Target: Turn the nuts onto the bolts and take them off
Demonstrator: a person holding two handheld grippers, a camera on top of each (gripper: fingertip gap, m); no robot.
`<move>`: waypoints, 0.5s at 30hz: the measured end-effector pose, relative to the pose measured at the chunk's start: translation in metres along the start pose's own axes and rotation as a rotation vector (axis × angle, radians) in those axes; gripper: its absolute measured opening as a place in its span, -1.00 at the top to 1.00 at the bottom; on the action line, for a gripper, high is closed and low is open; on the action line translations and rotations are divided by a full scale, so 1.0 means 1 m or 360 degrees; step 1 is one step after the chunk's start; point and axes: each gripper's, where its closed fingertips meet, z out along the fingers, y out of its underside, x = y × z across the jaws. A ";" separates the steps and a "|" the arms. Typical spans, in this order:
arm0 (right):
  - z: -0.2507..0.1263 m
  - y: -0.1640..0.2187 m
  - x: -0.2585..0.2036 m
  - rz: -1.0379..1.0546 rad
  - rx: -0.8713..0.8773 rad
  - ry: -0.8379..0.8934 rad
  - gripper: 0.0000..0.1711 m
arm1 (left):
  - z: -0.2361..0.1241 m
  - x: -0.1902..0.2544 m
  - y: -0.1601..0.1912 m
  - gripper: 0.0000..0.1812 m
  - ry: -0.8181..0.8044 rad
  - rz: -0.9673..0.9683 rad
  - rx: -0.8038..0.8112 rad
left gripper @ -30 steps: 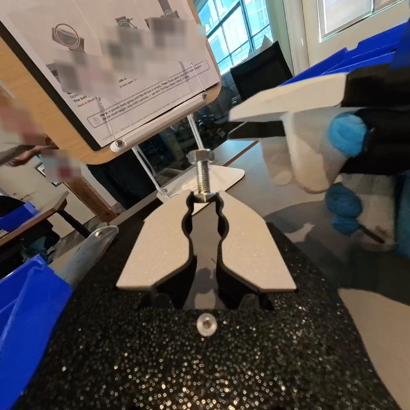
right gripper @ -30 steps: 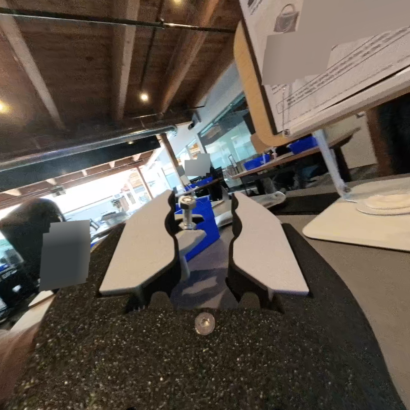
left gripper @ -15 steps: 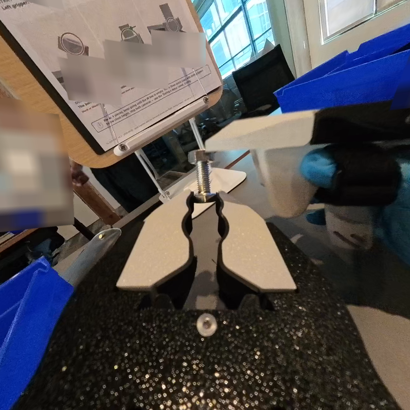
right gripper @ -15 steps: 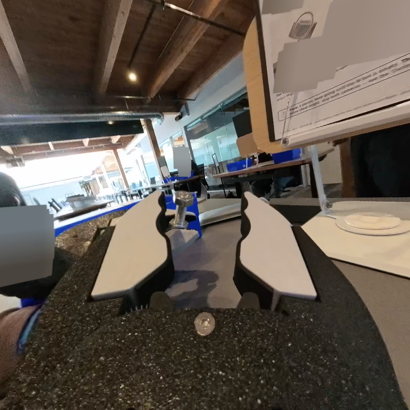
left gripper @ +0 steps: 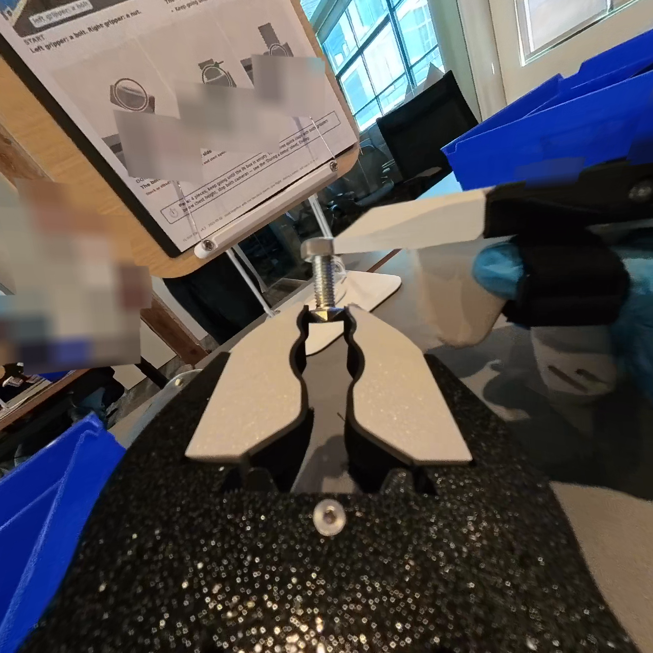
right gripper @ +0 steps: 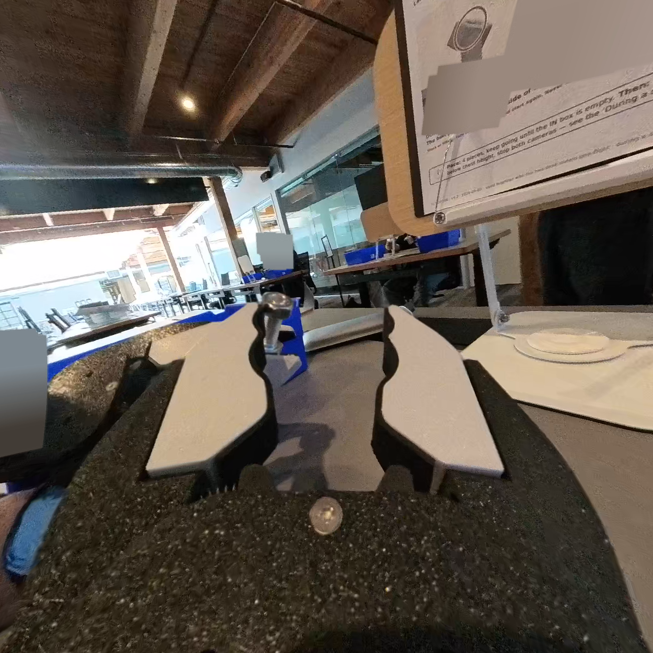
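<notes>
A silver bolt (left gripper: 323, 282) stands upright, and my left gripper (left gripper: 325, 315) is shut on its lower hex end. A nut (left gripper: 317, 247) sits at the bolt's top. My right gripper (right gripper: 321, 314) is open and empty. It comes in from the right in the left wrist view, with one white finger (left gripper: 406, 226) tip against the nut's side. In the right wrist view the bolt (right gripper: 271, 334) and nut (right gripper: 278, 303) sit just inside the tip of the left finger (right gripper: 215, 385), far from the other finger. A blue-gloved hand (left gripper: 498, 272) holds the right gripper.
A wooden board with an instruction sheet (left gripper: 198, 134) stands on a white base plate (left gripper: 371, 288) behind the bolt. Blue bins stand at the right (left gripper: 547, 141) and lower left (left gripper: 46, 494). The grey table (right gripper: 583, 470) lies below. People sit at far tables. The tips of both grippers are at nearly the same place.
My right gripper has moved left toward the bolt, and its finger tip has reached the nut. My left gripper still holds the bolt upright in the same place.
</notes>
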 end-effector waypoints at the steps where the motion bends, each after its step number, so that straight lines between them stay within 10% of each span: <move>1: -0.002 0.000 0.001 -0.0021 -0.0014 0.0019 0.32 | -0.001 -0.002 0.000 0.80 -0.0006 -0.0014 0.0007; 15: -0.006 -0.005 0.001 0.0015 0.0026 0.0019 0.37 | 0.000 -0.002 0.001 0.80 -0.0001 -0.0060 0.0005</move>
